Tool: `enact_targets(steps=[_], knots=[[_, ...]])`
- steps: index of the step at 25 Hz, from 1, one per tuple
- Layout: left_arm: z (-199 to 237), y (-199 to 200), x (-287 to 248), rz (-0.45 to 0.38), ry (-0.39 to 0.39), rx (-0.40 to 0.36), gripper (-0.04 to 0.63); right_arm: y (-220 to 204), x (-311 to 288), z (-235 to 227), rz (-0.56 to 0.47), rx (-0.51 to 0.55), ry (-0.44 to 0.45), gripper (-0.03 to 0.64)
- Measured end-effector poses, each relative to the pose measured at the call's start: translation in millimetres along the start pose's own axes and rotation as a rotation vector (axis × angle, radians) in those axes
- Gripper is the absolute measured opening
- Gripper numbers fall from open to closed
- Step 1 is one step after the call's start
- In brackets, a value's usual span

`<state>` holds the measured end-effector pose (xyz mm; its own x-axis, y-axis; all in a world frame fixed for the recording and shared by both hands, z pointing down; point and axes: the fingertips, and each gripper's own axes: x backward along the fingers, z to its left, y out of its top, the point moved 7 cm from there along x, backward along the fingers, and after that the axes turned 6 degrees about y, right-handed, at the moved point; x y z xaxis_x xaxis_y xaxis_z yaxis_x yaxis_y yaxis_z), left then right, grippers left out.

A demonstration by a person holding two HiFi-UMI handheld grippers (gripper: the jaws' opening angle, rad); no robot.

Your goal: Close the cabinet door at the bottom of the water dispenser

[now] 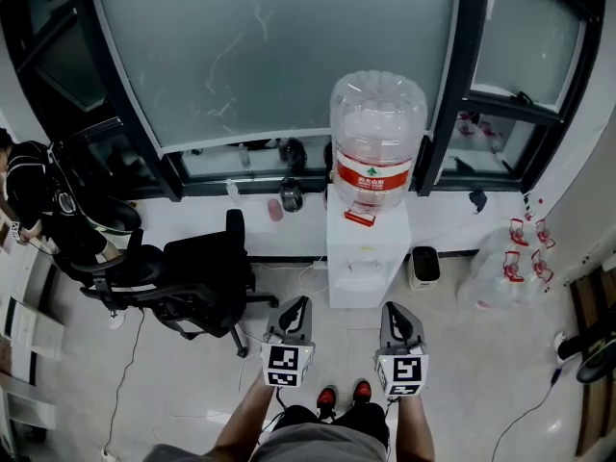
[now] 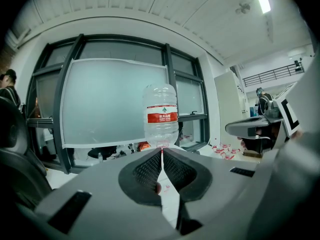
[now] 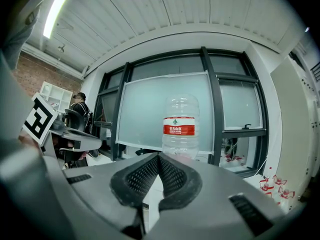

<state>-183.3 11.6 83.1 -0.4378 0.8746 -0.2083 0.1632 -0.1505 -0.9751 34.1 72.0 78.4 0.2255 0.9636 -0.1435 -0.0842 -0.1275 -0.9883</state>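
Observation:
A white water dispenser (image 1: 367, 248) stands against the window wall, with a large clear bottle (image 1: 377, 141) with a red label on top. From above, its lower front (image 1: 353, 291) looks flush; I cannot make out the cabinet door's edge. My left gripper (image 1: 297, 302) and right gripper (image 1: 394, 307) are held side by side just short of the dispenser, both shut and empty. The left gripper view has the bottle (image 2: 160, 116) straight over the closed left gripper (image 2: 161, 152). In the right gripper view the bottle (image 3: 179, 126) stands just right of the closed right gripper (image 3: 159, 156).
A black office chair (image 1: 197, 277) stands left of the dispenser. A small black bin (image 1: 424, 265) and clear bags (image 1: 500, 269) lie to its right. A person (image 1: 34, 200) sits at the far left. Cables run over the floor (image 1: 125, 373).

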Motion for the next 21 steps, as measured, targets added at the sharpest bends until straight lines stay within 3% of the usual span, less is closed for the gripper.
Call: enact_targets(steps=[21], knots=[[4.9, -4.3, -0.7, -0.018, -0.014, -0.009, 0.032, 0.4, -1.3, 8.9, 0.016, -0.002, -0.008, 0.015]])
